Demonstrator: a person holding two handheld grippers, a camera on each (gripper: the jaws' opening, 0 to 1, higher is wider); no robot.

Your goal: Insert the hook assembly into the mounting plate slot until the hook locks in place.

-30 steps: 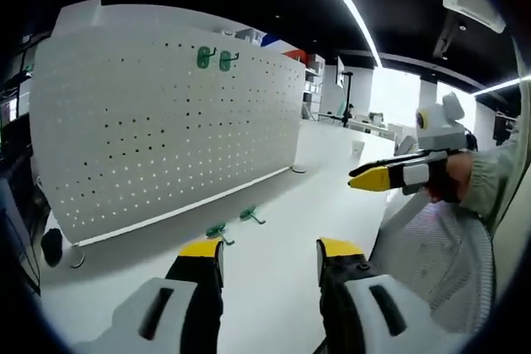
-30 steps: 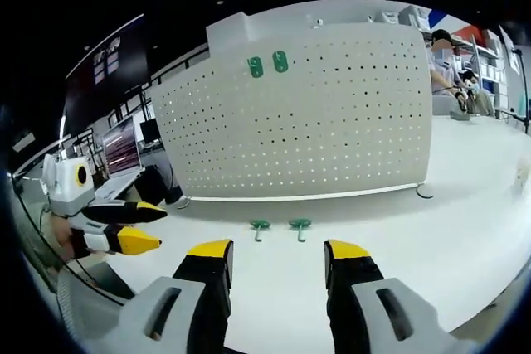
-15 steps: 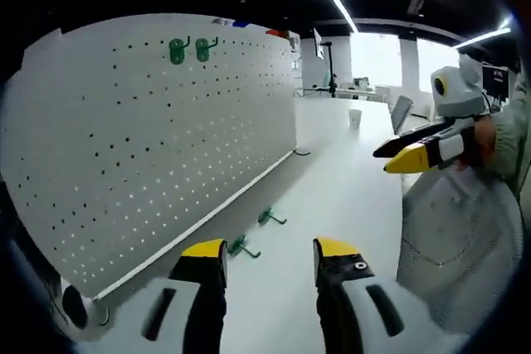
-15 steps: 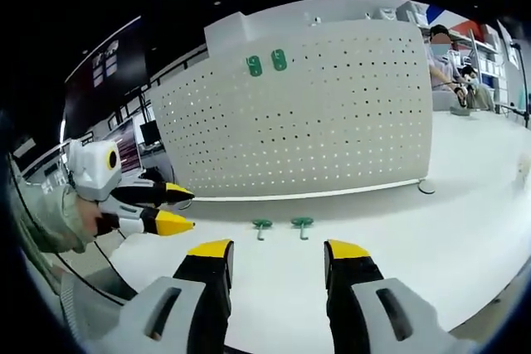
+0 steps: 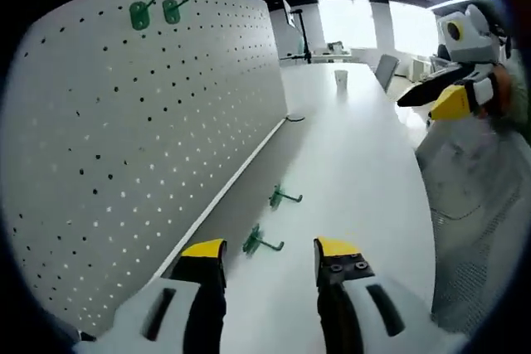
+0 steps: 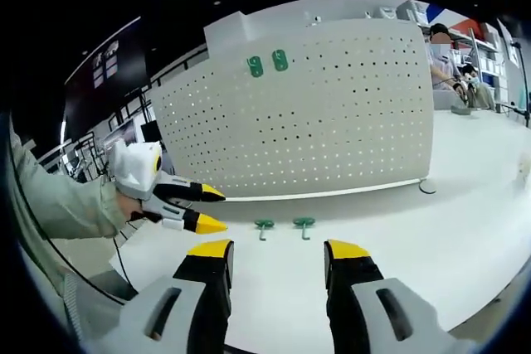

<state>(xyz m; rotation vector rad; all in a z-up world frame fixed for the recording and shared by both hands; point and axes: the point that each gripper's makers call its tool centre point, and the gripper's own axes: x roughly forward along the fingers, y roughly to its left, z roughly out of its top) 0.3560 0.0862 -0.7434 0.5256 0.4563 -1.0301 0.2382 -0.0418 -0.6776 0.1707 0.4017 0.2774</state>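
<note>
Office-type room, dark ceiling with strip lights, bright windows far off in the left gripper view. White table (image 5: pixel 357 147) runs long and mostly bare, plenty of free surface in front of both grippers; its far edge shows in the right gripper view (image 6: pixel 465 230). White pegboard (image 5: pixel 124 122) stands upright along the table, resting on small feet, its lower edge just behind the loose parts; in the right gripper view it faces the camera square-on (image 6: pixel 332 113).

Two green hooks already hang side by side near the board's top (image 5: pixel 153 12), also seen at (image 6: pixel 267 62). Two more loose green hooks lie on the table just in front of the board's base, apart from each other: near one (image 5: pixel 259 242), far one (image 5: pixel 282 197); in the right gripper view they sit side by side (image 6: pixel 265 225) and (image 6: pixel 304 223).

Left gripper (image 5: pixel 267 256) hovers low over the table just short of the near hook, yellow-tipped jaws spread, nothing between them. Right gripper (image 6: pixel 275 256) jaws spread too, empty, held back from the hooks. Right gripper also appears at the right of the left gripper view (image 5: pixel 431 99), held by a hand. Left gripper appears at left in the right gripper view (image 6: pixel 214 209), sleeve behind it.

Small cup (image 5: pixel 340 79) far down the table, out of the way. People seated at far right background (image 6: pixel 452 72).
</note>
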